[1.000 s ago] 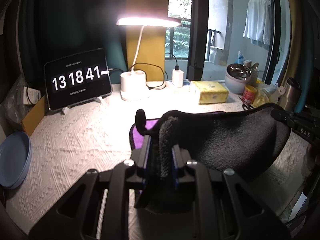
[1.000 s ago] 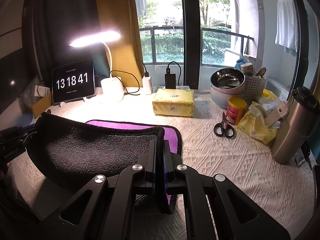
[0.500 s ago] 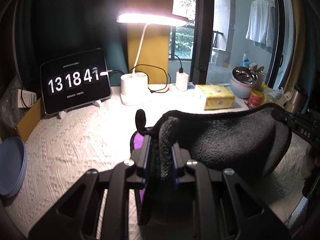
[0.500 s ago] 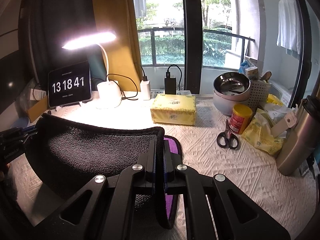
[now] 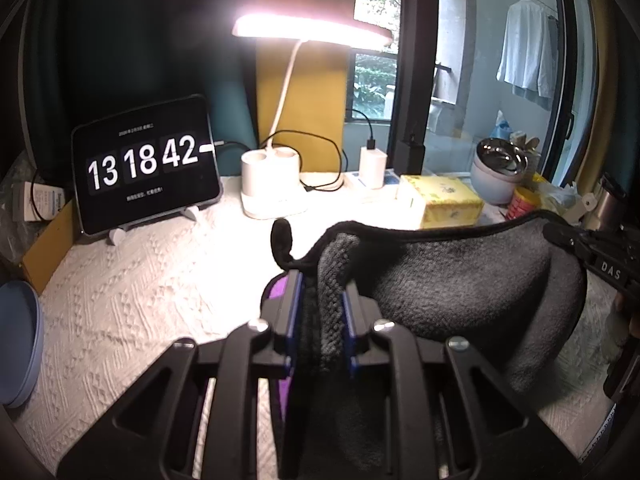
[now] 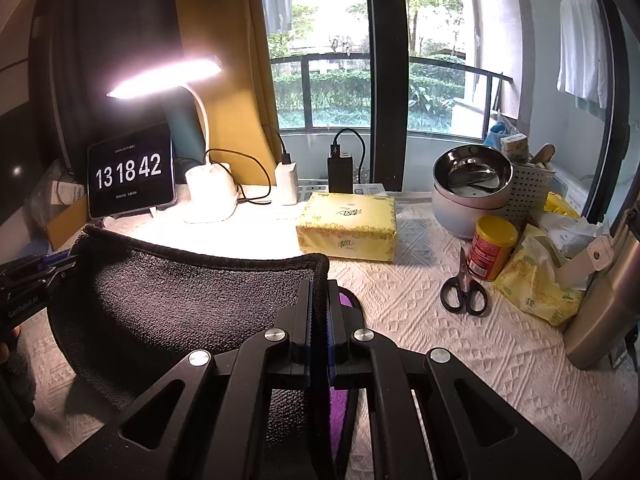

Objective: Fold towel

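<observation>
The towel (image 5: pixel 460 280) is dark grey on one side and purple on the other, with black trim. It hangs lifted between both grippers above the white textured tablecloth (image 5: pixel 132 292). My left gripper (image 5: pixel 320 288) is shut on one bunched corner. My right gripper (image 6: pixel 319 292) is shut on the other corner, and the towel (image 6: pixel 188 292) stretches left from it to the left gripper (image 6: pixel 36 280). The right gripper shows at the right edge of the left wrist view (image 5: pixel 592 256). A purple strip (image 6: pixel 348 300) shows below the jaws.
At the back stand a tablet clock (image 5: pixel 148 164), a lit desk lamp (image 5: pixel 276 184), chargers and a yellow tissue box (image 6: pixel 348 226). To the right are scissors (image 6: pixel 464 292), a red can (image 6: pixel 492 252), steel bowls (image 6: pixel 472 196), a steel flask (image 6: pixel 604 304). A blue plate (image 5: pixel 16 340) lies far left.
Both grippers have risen with the towel, lifting more of it off the table; less purple shows lying below. The clock has changed from 41 to 42.
</observation>
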The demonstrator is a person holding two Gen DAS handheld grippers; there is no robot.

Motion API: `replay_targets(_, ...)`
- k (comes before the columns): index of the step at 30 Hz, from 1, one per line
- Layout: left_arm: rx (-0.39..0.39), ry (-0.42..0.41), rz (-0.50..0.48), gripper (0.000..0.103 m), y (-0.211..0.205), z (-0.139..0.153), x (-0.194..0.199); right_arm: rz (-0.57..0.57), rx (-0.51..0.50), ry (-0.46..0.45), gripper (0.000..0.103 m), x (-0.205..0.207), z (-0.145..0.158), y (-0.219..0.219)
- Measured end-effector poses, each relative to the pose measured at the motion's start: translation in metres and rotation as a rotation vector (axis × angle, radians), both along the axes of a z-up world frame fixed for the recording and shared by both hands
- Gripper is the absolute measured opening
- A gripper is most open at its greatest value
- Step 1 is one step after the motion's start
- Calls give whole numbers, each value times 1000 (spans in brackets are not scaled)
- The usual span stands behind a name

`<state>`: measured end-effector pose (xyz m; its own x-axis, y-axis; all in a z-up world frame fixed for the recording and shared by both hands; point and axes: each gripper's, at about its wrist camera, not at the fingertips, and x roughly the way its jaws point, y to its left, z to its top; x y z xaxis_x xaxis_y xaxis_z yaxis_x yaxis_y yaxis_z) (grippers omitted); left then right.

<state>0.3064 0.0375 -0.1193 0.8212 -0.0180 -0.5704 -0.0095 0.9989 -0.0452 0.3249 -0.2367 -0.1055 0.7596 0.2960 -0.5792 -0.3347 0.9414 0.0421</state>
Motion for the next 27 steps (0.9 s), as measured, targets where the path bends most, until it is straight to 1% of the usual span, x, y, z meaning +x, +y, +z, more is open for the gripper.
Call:
replay_targets(6, 2, 2, 2, 19, 1, -4, 9, 0, -1, 6, 6, 15, -3, 3)
replay_targets(16, 12, 3, 9, 19, 4, -13, 26, -1, -15, 14, 6, 28, -14, 6)
replay_targets(19, 13, 10, 8, 19, 5, -17, 31, -7, -37, 13, 6, 33, -19, 9)
replay_targets(27, 16, 42, 13, 19, 6, -30, 44, -12, -55, 32, 6, 47, -31, 13)
